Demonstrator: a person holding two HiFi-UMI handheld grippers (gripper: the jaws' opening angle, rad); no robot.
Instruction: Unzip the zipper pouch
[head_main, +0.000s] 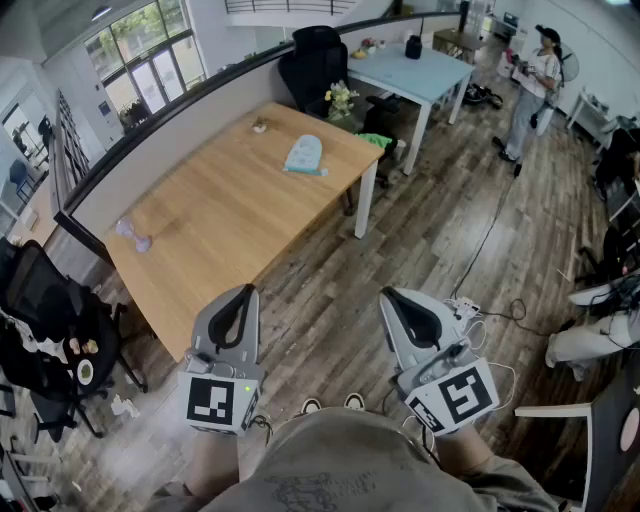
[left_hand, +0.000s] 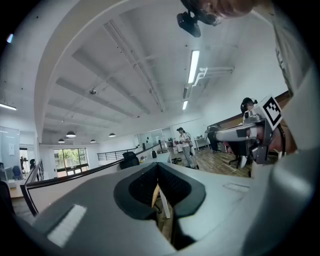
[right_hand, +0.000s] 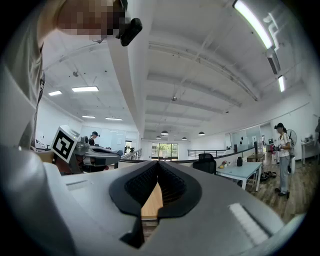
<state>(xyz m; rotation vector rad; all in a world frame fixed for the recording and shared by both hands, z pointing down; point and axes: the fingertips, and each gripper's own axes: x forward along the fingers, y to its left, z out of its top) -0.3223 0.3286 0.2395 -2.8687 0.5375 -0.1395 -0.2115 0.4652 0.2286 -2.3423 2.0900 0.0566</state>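
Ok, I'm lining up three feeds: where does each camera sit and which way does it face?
Head view: on the person's head, steeply down at wooden table and pouch; left gripper, right gripper, shirt show.
Left gripper view: on the left gripper, along its shut jaws toward the table; right gripper shows.
Right gripper view: on the right gripper, along its shut jaws; left gripper shows.
Shared: all three see the standing person.

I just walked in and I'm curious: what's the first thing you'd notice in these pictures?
Two grey tools poke out low in front: the left tool and the right tool, both shut and empty. Ahead stands a big wooden table with a light-blue pouch lying near its far end, well beyond the tools. Far off at the right, a person stands by a pale blue table.
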